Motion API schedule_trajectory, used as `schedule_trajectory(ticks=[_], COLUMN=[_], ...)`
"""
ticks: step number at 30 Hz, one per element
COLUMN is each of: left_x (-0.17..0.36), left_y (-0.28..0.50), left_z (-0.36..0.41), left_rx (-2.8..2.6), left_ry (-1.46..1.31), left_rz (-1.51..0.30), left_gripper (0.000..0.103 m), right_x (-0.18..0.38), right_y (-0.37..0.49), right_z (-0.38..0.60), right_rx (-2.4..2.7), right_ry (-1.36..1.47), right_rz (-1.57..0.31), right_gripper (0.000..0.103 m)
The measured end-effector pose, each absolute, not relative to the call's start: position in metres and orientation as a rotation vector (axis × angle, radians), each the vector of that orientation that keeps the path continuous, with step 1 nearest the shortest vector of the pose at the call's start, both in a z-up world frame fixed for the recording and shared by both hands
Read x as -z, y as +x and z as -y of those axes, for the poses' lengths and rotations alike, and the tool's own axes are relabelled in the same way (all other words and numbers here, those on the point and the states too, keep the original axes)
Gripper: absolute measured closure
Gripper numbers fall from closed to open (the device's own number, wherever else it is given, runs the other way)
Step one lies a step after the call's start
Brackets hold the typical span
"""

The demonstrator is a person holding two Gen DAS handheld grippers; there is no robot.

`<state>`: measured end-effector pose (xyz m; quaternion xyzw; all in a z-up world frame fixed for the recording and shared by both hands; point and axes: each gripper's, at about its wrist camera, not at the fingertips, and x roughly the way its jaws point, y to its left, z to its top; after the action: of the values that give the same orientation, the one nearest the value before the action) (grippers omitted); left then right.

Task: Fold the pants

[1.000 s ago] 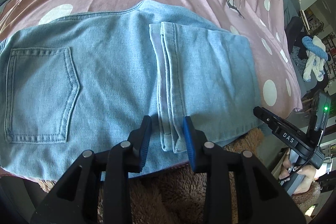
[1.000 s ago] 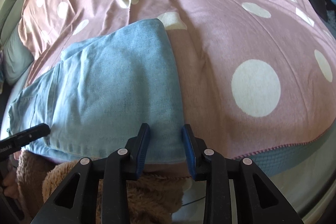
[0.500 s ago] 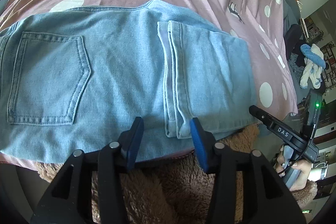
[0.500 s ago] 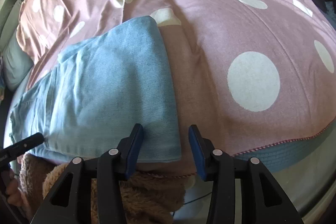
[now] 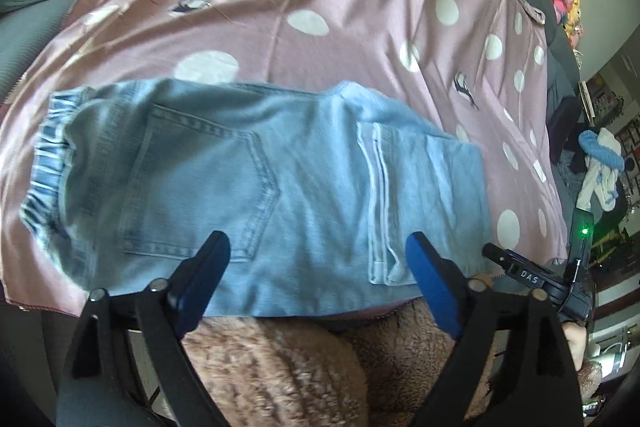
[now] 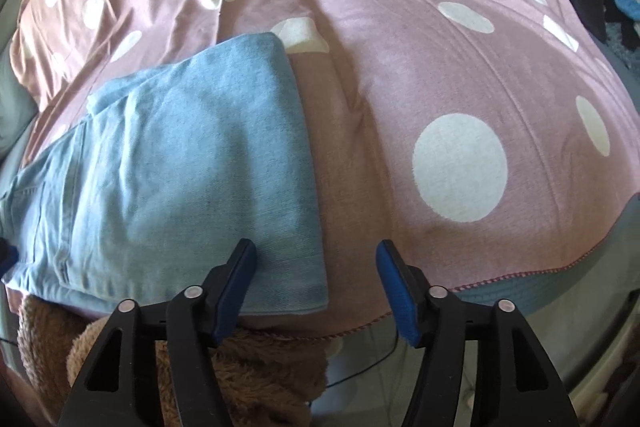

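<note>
Both grippers had spread wide since a second before, the left gripper [image 5: 316, 267] and right gripper [image 6: 316, 279] released and empty, letting the folded jeans [image 5: 280, 187] rest flat on the polka-dot duvet [image 6: 460, 87] toward twelve o'clock, cuffs [image 5: 380, 207] laid over the thigh.
</note>
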<state>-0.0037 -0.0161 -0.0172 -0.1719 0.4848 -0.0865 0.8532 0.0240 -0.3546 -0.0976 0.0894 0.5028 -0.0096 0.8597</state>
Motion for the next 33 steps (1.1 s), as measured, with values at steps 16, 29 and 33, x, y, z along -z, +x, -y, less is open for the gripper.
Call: schedule_trajectory(ticks=[16, 29, 33], left_x=[0.007, 0.038, 0.048], left_y=[-0.025, -0.038, -0.037], left_z=[-0.077, -0.112, -0.112], left_rx=[-0.093, -0.158, -0.131], left_ry=[-0.463, -0.581, -0.625], left_rz=[-0.942, -0.981, -1.005], left_gripper=[0.005, 0.005, 0.005], right_x=[0.039, 0.03, 0.032], right_y=[0.027, 0.028, 0.029], right_z=[0.321, 0.27, 0.262], right_rx=[-0.07, -0.152, -0.156], right_ry=[0.11, 0.003, -0.018], right_rz=[-0.907, -0.873, -0.873], right_gripper=[0.01, 0.01, 0.01])
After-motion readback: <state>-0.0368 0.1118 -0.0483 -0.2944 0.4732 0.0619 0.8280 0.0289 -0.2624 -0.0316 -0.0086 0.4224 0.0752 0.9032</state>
